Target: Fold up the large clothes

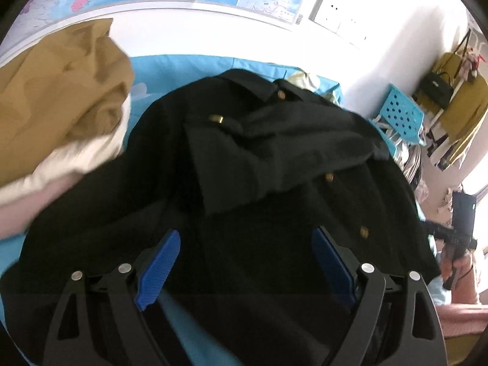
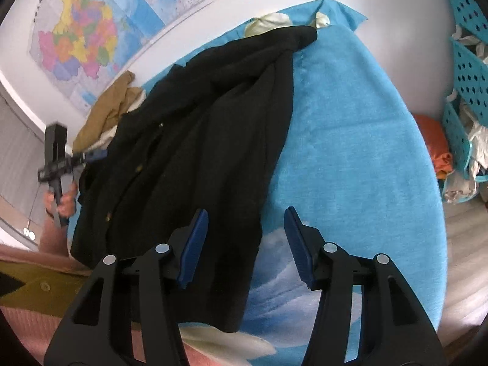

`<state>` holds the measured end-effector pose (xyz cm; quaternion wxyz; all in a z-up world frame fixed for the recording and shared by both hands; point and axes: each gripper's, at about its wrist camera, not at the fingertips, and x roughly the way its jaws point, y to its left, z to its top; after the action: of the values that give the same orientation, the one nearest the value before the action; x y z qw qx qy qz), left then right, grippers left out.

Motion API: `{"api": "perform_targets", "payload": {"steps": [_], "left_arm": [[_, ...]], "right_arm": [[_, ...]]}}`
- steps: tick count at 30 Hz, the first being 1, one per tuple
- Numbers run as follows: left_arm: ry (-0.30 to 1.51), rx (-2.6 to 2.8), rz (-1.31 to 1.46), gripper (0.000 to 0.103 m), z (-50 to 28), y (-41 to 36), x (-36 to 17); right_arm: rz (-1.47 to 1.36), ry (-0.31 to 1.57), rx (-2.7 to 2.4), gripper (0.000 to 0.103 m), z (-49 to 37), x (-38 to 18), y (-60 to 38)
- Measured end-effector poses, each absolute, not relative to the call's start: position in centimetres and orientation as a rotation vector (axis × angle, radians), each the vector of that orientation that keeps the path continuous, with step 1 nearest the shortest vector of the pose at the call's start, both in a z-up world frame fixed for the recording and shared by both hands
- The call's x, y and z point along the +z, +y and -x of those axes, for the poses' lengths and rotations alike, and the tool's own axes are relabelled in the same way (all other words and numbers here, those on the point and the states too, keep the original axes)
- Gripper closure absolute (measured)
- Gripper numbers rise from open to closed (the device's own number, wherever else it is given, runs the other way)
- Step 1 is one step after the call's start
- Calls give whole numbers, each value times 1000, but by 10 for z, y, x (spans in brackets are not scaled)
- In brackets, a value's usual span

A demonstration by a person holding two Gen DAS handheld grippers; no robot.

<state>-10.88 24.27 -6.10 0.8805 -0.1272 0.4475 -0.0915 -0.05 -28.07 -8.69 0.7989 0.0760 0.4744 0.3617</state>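
The black coat (image 1: 274, 164) lay on the blue bed (image 2: 350, 122) just ahead of the left gripper (image 1: 244, 262), one sleeve already turned in across its front. Both the left and the right gripper (image 2: 247, 247) stood spread, holding nothing (the coat's edge lay under the right one), so I judged most folds remained.

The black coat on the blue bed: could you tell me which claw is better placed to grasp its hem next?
Probably the left claw: it hangs open directly over the black coat. The right claw, also open, straddles the coat's edge, half over bare blue bedsheet.
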Motion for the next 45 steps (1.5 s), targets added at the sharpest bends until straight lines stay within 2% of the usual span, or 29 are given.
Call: {"api": "perform_targets", "payload": {"steps": [1,5,10,14,16,17,19,20,25,29,35,41,45], "left_arm": [[936,-184,273,17,114,245,-64],[927,-145,306,17,120,252,-69],[899,-86,272,17,118,262,-69],[911,-41,226,17,106,263,-78],[915,-29,197,17,103,259,-82],[917,-23,179,17,102,256,-82],[916,-33,172,17,104,255,-81],[914,-39,173,17,106,256,-79],[851,-36,229,17,123,270,-59],[761,1,225,17,151,280,-34],[753,179,168,17,181,310,-29],[802,252,297,16,202,362,-53],[791,220,382,11,218,381,-64]], "right_arm": [[-166,1021,790,83,1,-88,-279],[-256,1014,796,87,8,-76,-289],[-336,895,715,89,41,-25,-344],[-332,1017,623,88,42,-58,-351],[-326,1067,588,84,36,-80,-344],[-323,1073,566,78,33,-82,-342],[-293,1060,551,53,24,-71,-343],[-256,1038,521,33,22,-62,-340],[-63,887,577,33,-3,-7,-293],[86,836,706,33,-28,4,-219],[232,827,921,35,-46,-7,-95],[322,854,1070,35,-46,-21,0],[408,915,1083,36,-39,-43,42]]}}
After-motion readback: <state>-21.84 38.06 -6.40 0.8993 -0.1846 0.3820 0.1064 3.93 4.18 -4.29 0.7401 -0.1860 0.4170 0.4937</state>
